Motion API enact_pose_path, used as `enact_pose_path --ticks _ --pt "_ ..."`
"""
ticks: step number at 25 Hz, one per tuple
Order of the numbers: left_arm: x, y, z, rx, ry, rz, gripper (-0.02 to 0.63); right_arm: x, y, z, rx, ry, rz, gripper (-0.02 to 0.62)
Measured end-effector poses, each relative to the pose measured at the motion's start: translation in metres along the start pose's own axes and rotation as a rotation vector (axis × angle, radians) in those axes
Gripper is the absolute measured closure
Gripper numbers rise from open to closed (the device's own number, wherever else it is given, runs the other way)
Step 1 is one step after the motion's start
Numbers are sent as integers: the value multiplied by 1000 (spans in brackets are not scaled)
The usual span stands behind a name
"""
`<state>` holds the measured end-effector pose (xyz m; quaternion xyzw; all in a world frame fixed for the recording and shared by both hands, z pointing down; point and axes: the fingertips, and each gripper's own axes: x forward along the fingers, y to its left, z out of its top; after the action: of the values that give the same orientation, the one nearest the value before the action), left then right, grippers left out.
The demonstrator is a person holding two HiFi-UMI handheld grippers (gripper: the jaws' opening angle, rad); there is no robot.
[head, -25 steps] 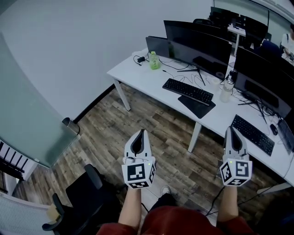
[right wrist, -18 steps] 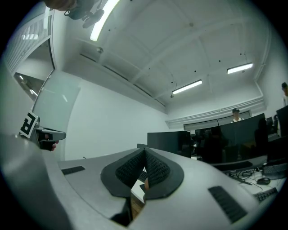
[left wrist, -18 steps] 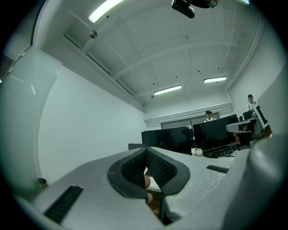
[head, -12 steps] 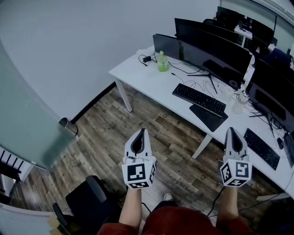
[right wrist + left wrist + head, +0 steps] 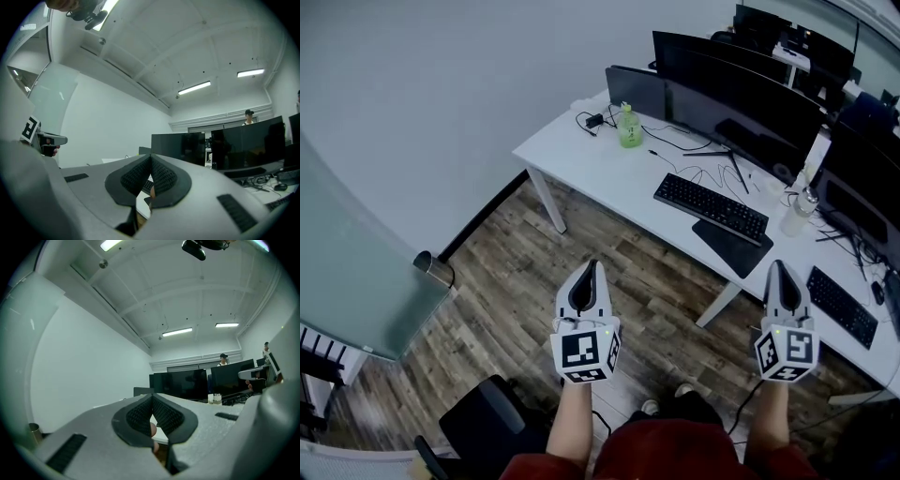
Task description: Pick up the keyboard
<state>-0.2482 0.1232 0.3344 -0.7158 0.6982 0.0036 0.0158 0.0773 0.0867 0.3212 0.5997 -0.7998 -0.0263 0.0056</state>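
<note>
A black keyboard [image 5: 711, 207] lies on the white desk [image 5: 581, 150], in front of a wide dark monitor [image 5: 741, 98] and next to a black mouse pad [image 5: 733, 247]. My left gripper [image 5: 591, 266] hovers over the wood floor, short of the desk, its jaws shut with nothing between them. My right gripper [image 5: 780, 267] hangs level beside it, near the desk's front edge, also shut and empty. In the left gripper view the pads [image 5: 152, 414] meet; in the right gripper view the pads [image 5: 150, 176] meet too, with a keyboard [image 5: 146, 186] just visible behind them.
A green bottle [image 5: 629, 127] and cables sit at the desk's far left. A second keyboard [image 5: 841, 305] and a clear bottle [image 5: 794, 216] lie further right. A black office chair [image 5: 478, 427] stands at my lower left, beside a glass partition [image 5: 356, 272].
The desk and keyboard have shifted in the head view as I stepped nearer along it. Both grippers stay shut and level, side by side.
</note>
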Motion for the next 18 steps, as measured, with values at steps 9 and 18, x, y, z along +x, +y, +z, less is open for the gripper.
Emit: enact_pose_path --ticks 9,18 --pt "73 -9 -2 29 -5 -34 598 61 -31 -13 38 -13 -38 597" --pt "192 -29 6 68 7 -81 598 152 -86 -20 86 -18 -96 597"
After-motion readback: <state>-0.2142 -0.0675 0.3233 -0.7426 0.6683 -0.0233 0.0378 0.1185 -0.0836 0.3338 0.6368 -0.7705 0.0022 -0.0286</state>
